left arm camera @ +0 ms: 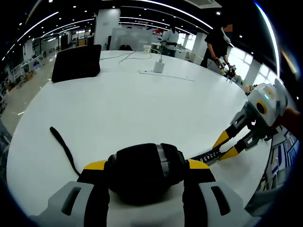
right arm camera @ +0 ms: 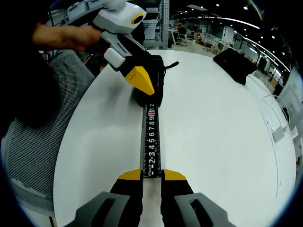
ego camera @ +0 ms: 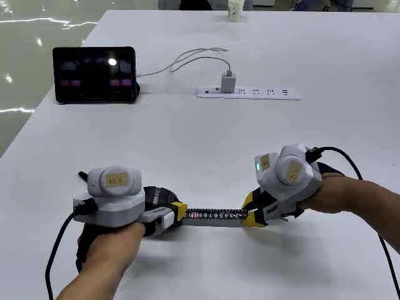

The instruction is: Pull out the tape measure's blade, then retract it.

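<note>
1. The tape measure is sitting on the table, its black case clamped between the jaws of the left gripper.
2. Its blade is lying drawn out to about the 12 mark, the right gripper pinching its tip.
3. Pulling is seemingly underway or done; retracting is not yet begun.

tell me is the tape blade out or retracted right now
Pulled out, partly. A numbered stretch of blade runs from the black case, clamped in the left tongs, to the right tongs, shut on its tip.
</note>
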Motion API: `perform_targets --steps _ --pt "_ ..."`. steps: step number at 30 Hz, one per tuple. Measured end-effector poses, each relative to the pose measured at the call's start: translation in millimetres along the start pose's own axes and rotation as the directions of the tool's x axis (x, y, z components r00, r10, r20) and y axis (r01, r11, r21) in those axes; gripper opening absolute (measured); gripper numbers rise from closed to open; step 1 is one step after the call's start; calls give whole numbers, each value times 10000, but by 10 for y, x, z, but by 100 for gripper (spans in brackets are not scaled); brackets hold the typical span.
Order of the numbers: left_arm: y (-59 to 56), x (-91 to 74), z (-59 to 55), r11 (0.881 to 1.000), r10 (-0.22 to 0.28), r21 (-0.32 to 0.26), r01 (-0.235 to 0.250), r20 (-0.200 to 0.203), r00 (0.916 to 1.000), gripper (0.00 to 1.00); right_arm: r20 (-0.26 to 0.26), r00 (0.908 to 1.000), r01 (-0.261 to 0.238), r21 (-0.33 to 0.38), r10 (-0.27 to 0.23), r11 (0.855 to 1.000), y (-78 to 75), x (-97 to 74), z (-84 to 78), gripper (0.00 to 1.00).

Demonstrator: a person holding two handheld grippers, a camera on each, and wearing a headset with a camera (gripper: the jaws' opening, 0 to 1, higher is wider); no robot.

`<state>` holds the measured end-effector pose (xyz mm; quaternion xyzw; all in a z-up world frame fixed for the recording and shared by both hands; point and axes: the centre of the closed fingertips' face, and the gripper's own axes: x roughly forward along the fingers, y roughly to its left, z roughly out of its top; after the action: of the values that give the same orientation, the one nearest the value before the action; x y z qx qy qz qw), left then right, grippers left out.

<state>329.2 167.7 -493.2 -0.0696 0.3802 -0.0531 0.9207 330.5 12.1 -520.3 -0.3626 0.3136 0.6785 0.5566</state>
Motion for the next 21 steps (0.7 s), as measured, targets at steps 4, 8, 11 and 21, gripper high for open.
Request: perform_targets --steps 4,8,11,21 --pt "-2 -1 0 10000 -3 -7 3 -6 10000 57 33 10000 -10 6 10 10000 -4 21 23 10" --pt "0 -2 1 10000 -15 -21 15 -8 10000 57 62 10000 -14 6 14 10000 -6 41 47 10" --pt "3 -1 1 10000 -22 -30 22 -18 10000 57 96 10000 -25 2 25 10000 -9 61 69 10" --pt "3 -1 -1 10000 -45 -40 45 -35 10000 57 243 9997 -38 -33 39 10000 -10 123 162 10"
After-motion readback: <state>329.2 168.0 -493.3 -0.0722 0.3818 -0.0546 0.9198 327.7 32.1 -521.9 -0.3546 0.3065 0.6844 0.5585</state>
